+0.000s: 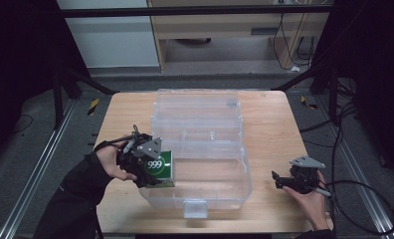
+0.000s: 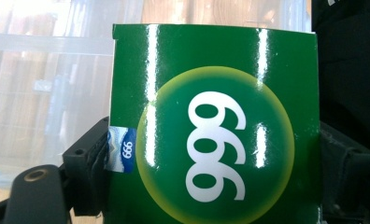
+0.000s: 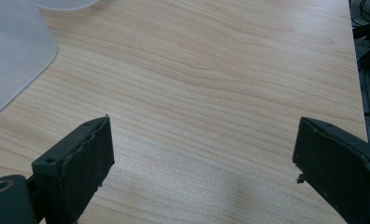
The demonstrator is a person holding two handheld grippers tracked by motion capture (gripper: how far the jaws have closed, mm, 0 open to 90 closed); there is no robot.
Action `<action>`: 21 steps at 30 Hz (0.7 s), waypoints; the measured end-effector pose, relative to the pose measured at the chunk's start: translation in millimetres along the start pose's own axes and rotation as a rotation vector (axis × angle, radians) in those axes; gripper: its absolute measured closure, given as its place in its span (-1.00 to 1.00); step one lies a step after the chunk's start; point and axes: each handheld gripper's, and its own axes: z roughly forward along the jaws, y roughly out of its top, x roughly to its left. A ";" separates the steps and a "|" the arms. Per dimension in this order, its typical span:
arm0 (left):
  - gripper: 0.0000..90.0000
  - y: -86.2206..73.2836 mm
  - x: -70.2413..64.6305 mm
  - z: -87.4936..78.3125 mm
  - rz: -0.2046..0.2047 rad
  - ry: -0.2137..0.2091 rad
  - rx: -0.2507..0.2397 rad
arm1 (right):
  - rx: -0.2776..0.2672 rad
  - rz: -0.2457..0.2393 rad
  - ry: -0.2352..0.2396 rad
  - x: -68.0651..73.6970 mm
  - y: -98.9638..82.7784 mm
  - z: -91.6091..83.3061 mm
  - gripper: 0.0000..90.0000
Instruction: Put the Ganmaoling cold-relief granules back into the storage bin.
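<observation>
Green box [image 2: 211, 126] clamped in left hand-held gripper [image 1: 146, 167].

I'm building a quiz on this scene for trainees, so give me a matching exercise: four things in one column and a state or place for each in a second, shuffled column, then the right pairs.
Column one:
1. left hand-held gripper
2. right hand-held gripper
3. green box
4. clear plastic case

Column two:
A. lid open, in the middle of the wooden table
B. jaws apart over bare wood, holding nothing
C. printed with 999, clamped between two jaws
D. shut on a box at the case's left edge

Pairs: 1-D, 2-B, 3-C, 4-A
</observation>
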 end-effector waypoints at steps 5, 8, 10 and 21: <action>-0.66 -1.8 0.3 6.8 0.002 -0.007 0.010 | 0.001 -0.002 0.000 0.0 -0.2 0.3 -0.87; -0.66 -4.8 0.1 12.6 -0.004 -0.013 0.014 | 0.001 -0.002 0.001 0.0 -0.3 0.3 -0.87; -0.66 -6.6 -0.6 15.9 -0.012 -0.021 0.015 | 0.001 -0.005 0.000 0.0 -0.4 0.8 -0.87; -0.66 -12.4 -0.2 33.6 -0.016 -0.037 0.029 | 0.007 -0.003 0.002 0.7 -0.8 1.5 -0.87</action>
